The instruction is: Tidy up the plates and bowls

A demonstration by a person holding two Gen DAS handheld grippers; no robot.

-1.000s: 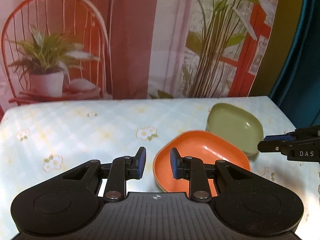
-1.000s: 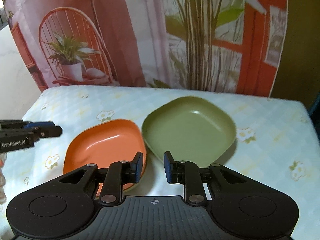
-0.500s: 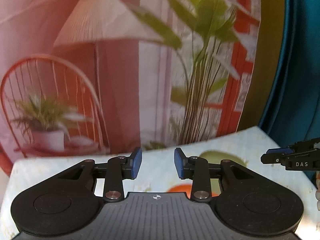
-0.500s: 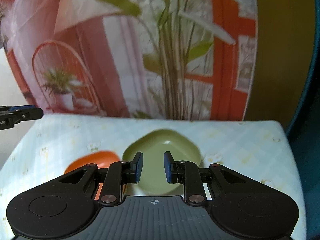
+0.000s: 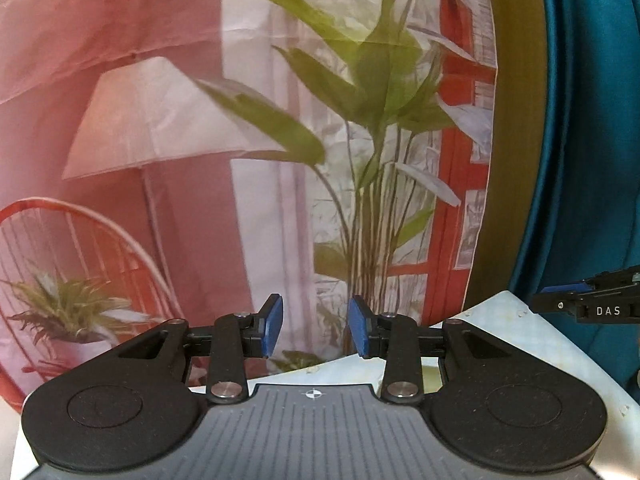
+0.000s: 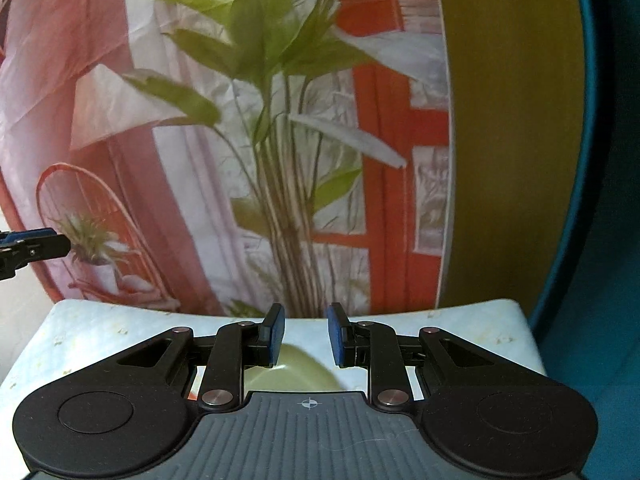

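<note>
While both claws hang clear of the table [image 6: 472,328], we list: printed backdrop [image 5: 320,128] of plant and lamp, beyond both sets of fingers. Table with pale flowered cloth, below and ahead of each claw. Green plate [image 6: 298,372], on the cloth just under the right gripper [image 6: 306,336]; little else of the dishes shows. Right gripper: blue pads a narrow gap apart, nothing between. Left gripper [image 5: 315,330]: pads somewhat wider apart, likewise empty.

Right gripper [image 6: 306,336] stands parted and empty above the green plate [image 6: 298,368] on the table [image 6: 100,332].
</note>
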